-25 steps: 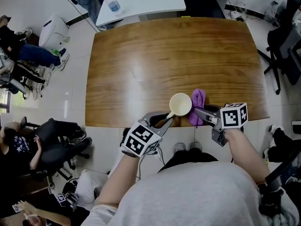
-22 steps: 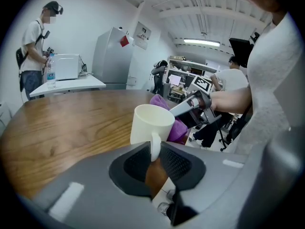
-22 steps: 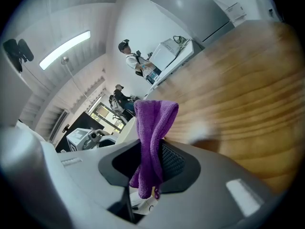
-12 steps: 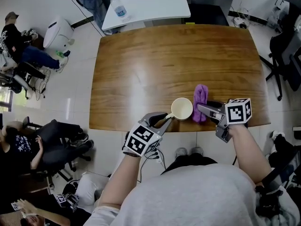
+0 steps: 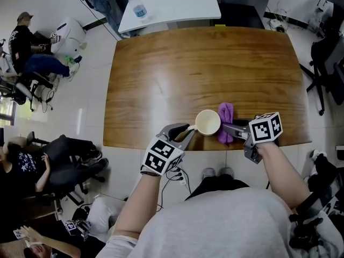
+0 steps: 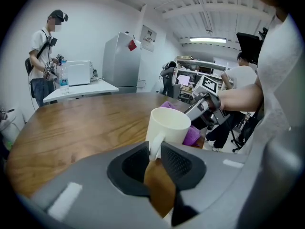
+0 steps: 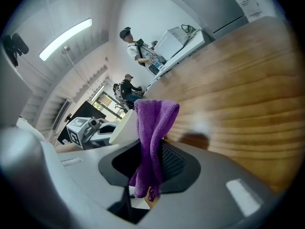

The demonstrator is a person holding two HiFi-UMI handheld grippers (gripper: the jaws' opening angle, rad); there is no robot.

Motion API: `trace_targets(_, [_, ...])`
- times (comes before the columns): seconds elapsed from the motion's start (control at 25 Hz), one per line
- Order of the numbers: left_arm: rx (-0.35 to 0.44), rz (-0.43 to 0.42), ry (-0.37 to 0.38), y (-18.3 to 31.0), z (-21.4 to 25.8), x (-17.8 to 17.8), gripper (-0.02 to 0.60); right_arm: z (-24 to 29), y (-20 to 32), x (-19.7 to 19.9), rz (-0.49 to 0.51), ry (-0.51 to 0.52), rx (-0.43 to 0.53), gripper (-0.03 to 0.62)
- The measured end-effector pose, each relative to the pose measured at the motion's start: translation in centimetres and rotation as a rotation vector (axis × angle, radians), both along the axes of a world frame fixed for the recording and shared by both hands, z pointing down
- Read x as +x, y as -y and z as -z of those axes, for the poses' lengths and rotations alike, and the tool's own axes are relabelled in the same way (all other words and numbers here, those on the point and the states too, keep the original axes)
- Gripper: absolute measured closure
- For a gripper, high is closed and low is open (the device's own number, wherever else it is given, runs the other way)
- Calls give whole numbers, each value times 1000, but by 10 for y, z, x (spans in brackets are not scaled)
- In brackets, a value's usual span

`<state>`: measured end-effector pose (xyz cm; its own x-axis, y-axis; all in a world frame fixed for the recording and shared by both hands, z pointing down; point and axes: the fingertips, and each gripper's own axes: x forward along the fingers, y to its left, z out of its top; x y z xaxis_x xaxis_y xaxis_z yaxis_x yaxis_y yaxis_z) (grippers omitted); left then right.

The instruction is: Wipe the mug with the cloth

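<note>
Mug (image 5: 207, 122), steadied by its handle in the left hand-held gripper's (image 5: 184, 131) opening jaws, meets the purple cloth (image 5: 226, 123) clamped in the right hand-held gripper (image 5: 232, 129).

Open tabletop (image 5: 204, 63) beyond mug (image 5: 207, 122) and cloth (image 5: 226, 114), side by side at the near edge.

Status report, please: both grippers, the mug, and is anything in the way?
Left gripper on mug handle, jaws opening. Right gripper shut on cloth, cloth right beside mug. Nothing in the way.
</note>
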<state>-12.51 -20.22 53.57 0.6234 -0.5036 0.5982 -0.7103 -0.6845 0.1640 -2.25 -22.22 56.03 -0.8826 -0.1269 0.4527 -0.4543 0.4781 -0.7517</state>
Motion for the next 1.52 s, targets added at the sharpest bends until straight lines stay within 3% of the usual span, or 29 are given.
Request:
trace_targets(0.24, [-4, 8, -5, 0, -1, -3, 515, -6, 0, 1, 13, -11, -3, 485])
trace_targets(0.4, [-9, 5, -1, 1, -3, -4, 514, 5, 11, 7, -31, -1, 26, 485])
trace_targets(0.84, [15, 19, 23, 21, 2, -8, 515, 58, 36, -8, -20, 117, 109, 485])
trace_targets(1.28, [20, 19, -3, 29, 1, -8, 518, -4, 4, -4, 43, -48, 18, 485])
trace_targets(1.52, [17, 4, -9, 29, 0, -1, 517, -9, -1, 3, 26, -65, -4, 485])
